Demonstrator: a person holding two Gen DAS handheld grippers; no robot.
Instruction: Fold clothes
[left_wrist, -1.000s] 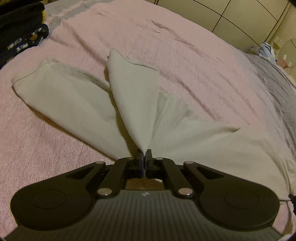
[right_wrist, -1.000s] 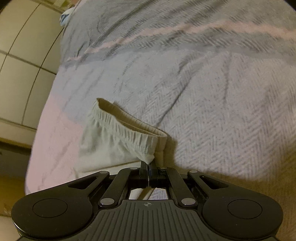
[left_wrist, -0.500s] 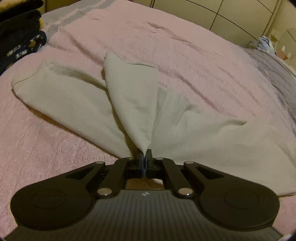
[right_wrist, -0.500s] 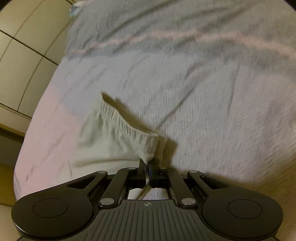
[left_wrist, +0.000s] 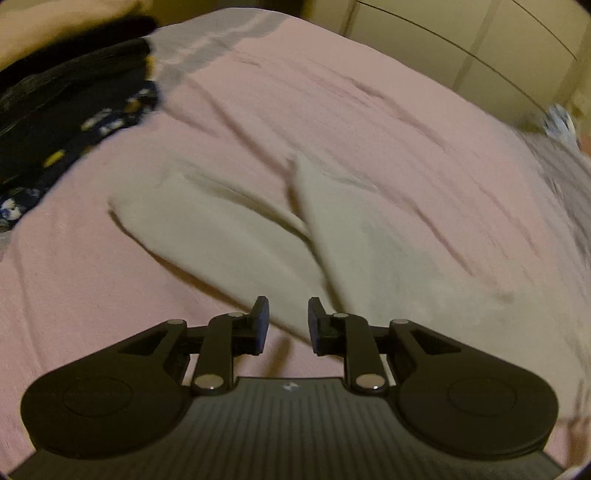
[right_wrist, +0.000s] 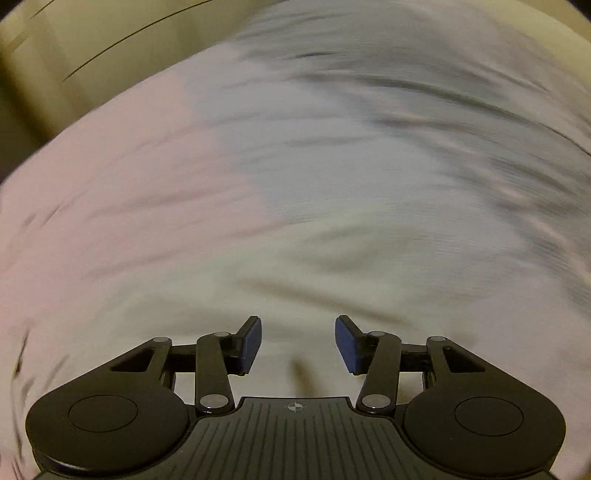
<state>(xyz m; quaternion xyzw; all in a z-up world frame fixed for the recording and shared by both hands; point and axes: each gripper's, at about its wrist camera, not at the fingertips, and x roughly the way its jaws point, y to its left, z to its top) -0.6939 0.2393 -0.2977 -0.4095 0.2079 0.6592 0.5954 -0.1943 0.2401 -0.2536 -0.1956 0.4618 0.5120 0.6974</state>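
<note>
The left tongs (left_wrist: 287, 320) are opening, nothing between the pads, just above the near edge of the pale trousers (left_wrist: 229, 236). The right tongs (right_wrist: 298, 341) are opening wider, also empty, over blurred pale cloth. The trousers lie spread on the bed's pink blanket (left_wrist: 332, 110), legs fanned apart. Farther left sits a pile of dark clothes (left_wrist: 66, 110); beyond the bed stand cream wardrobe doors (left_wrist: 480, 48).
</note>
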